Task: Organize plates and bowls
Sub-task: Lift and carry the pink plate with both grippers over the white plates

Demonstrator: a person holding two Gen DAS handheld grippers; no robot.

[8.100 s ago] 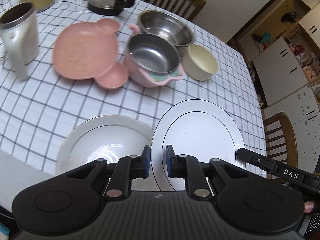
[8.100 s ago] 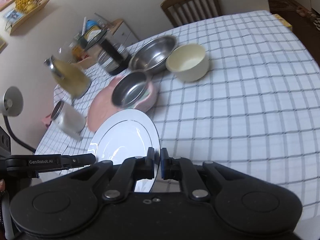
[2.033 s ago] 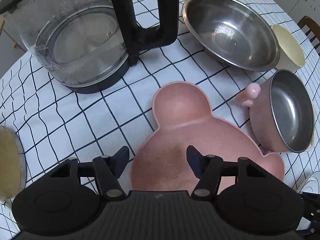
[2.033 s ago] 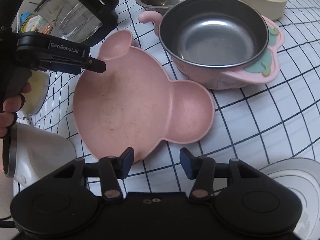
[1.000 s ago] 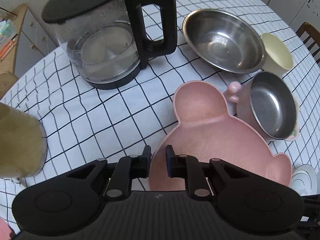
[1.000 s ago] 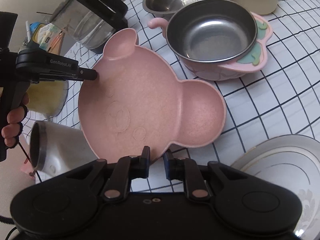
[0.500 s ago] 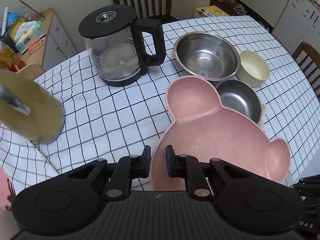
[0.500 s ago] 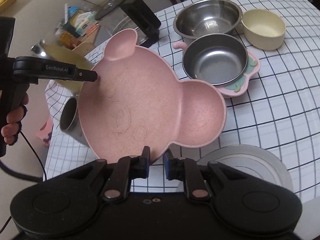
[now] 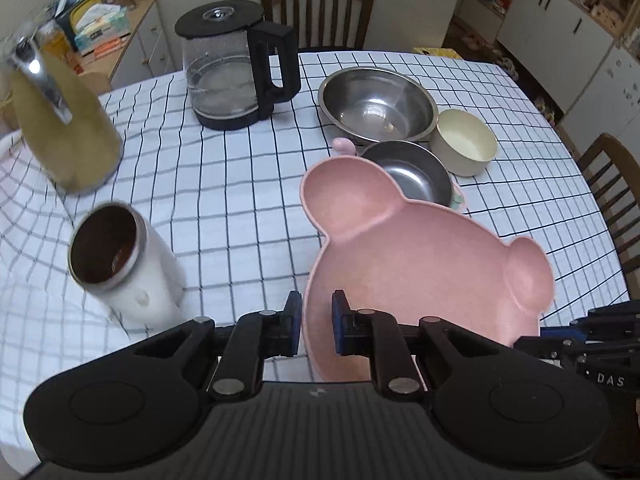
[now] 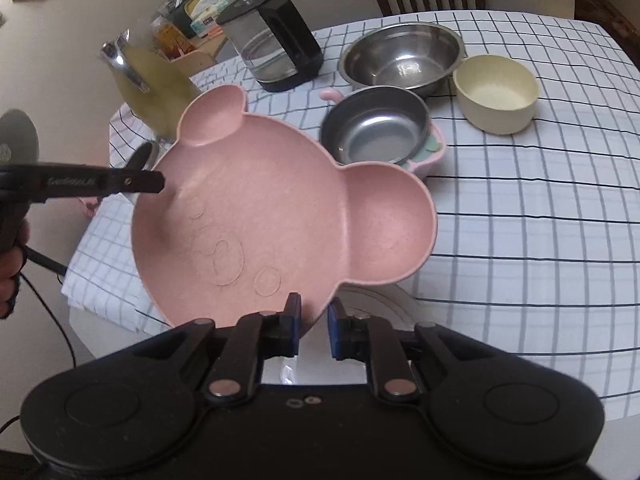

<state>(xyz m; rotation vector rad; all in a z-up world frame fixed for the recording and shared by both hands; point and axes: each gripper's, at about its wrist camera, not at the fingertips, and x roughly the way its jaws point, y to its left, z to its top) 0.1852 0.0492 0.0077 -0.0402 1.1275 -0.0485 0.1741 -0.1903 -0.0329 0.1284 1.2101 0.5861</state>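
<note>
Both grippers hold a pink bear-shaped plate (image 9: pixel 420 264) (image 10: pixel 256 208) in the air above the table. My left gripper (image 9: pixel 316 326) is shut on its rim at one side. My right gripper (image 10: pixel 314 326) is shut on the rim at the plate's chin. A white plate (image 10: pixel 372 298) lies on the table under the pink plate, mostly hidden. Behind stand a steel bowl in a pink holder (image 9: pixel 412 172) (image 10: pixel 376 128), a large steel bowl (image 9: pixel 376 104) (image 10: pixel 402 58) and a cream bowl (image 9: pixel 466 140) (image 10: pixel 496 94).
A glass kettle (image 9: pixel 236 72) (image 10: pixel 276 44), a yellow-green jug (image 9: pixel 60 112) (image 10: pixel 148 88) and a white steel-lined mug (image 9: pixel 120 264) stand on the checked tablecloth (image 9: pixel 224 200) at the left. Wooden chairs (image 9: pixel 318 8) stand around the table.
Both grippers closed on the pink plate and lifted it off the table; over the last half second it has risen further and come nearer the table's front, above the white plate.
</note>
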